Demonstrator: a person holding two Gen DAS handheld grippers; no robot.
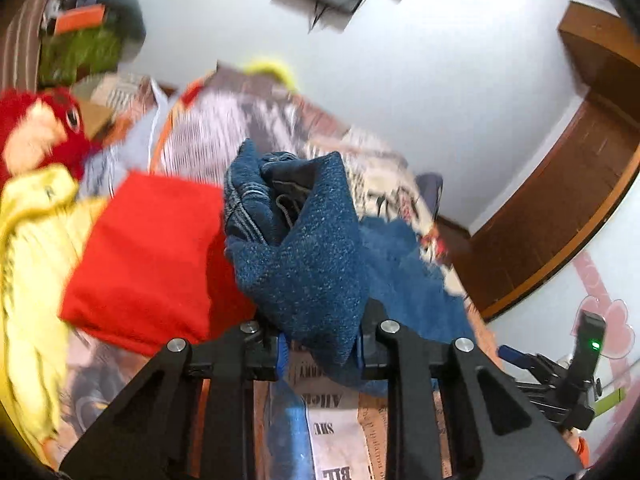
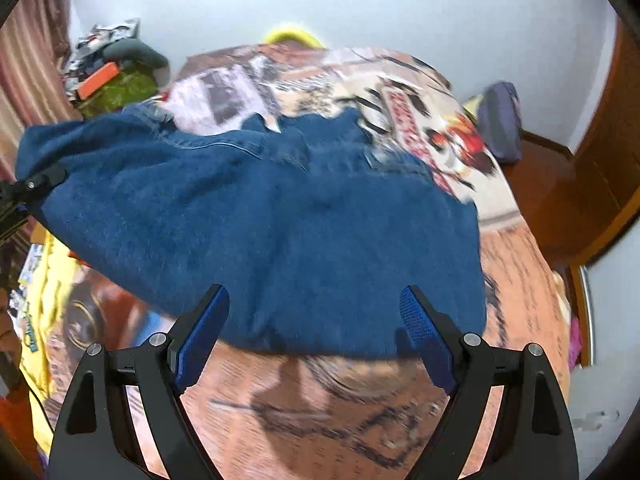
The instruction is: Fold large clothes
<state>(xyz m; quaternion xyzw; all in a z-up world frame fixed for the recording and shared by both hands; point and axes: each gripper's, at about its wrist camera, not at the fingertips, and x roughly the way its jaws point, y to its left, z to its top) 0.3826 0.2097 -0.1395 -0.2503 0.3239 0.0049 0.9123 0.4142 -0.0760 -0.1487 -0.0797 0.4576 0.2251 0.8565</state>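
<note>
Jaws on bunched blue garment (image 1: 316, 264)

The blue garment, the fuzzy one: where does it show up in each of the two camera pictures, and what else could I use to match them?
Left wrist view: the blue garment fills the centre, bunched and clamped in the left gripper.
Right wrist view: it spreads across the middle, just beyond the open right gripper.
Shared landmark: the green bundle with an orange box, upper left in both.
</note>
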